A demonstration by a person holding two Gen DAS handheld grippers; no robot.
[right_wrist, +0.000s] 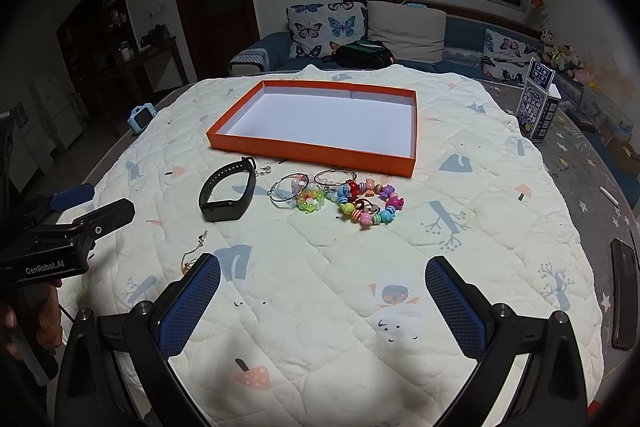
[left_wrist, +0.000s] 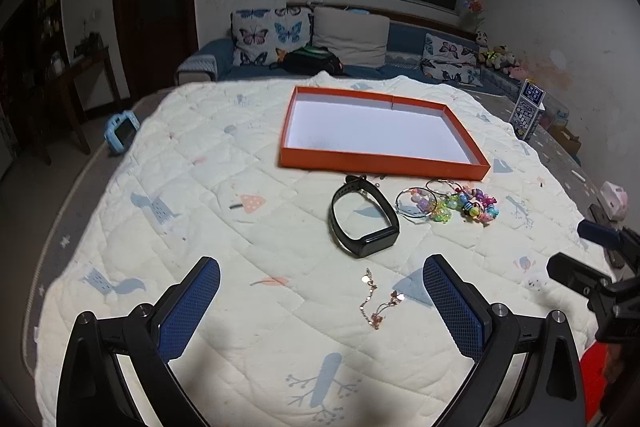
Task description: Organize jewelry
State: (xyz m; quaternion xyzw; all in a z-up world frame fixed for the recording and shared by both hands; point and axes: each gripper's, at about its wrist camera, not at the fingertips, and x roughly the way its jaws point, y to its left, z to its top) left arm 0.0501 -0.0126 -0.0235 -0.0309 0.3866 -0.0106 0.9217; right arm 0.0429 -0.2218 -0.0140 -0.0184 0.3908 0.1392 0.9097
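Both claws gape wide and empty, the left claw (left_wrist: 320, 301) over a thin, limp gold chain (left_wrist: 378, 301), best pinched mid-length, orange tray (left_wrist: 384, 163) at twelve o'clock.

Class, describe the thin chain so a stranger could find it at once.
Start at the orange tray on the quilt. Come toward the camera past the black wristband, and the thin rose-gold chain lies alone between the left gripper fingers. Unlike the colourful bead bracelets, it is fine, metallic and loosely strewn.
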